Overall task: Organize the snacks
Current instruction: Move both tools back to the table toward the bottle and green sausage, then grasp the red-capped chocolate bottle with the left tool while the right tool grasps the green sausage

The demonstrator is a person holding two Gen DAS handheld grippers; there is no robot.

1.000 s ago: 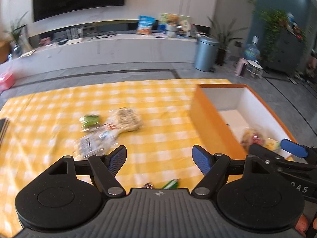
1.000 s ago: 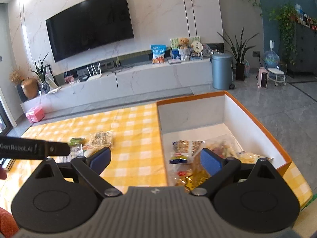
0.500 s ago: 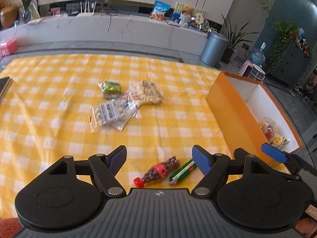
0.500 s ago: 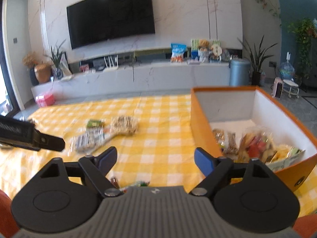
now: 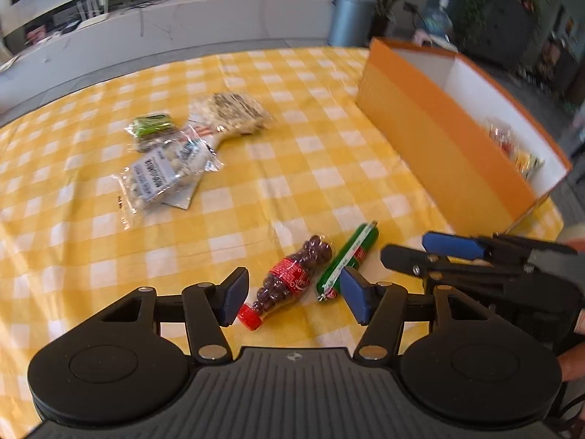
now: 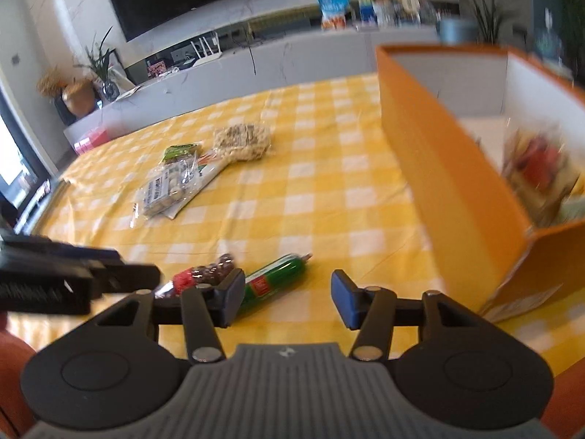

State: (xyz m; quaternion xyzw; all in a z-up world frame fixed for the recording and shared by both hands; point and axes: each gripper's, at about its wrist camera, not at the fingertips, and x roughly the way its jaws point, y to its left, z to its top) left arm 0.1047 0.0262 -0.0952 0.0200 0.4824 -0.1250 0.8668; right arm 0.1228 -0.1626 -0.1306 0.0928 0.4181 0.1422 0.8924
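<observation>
Living room, TV wall behind; yellow checked tablecloth (image 5: 299,153) carrying scattered snacks, with an orange box (image 5: 438,139) at its right side already holding a few packets.

Reaching for the next pickups, by the look of it. Left gripper (image 5: 292,294) hovering low over the bottle-shaped candy pack (image 5: 289,281), jaws having just been closing, yet part-spread, the pack lying between them with no pad pressing. Green sausage stick (image 5: 347,256) lying just beside the pack, touching or nearly so. Right gripper (image 6: 287,298) also narrowing, half-spread and holding nothing, its left pad just over that green stick (image 6: 274,278).

Further back, still waiting: a clear bag of nuts (image 5: 164,175), a small green packet (image 5: 151,124) and a pale crunchy-looking bag (image 5: 230,111).

Next, probably: dropping the last bit, squeezing across the pack's middle without catching the stick, then lifting clear and carrying over the box wall.
</observation>
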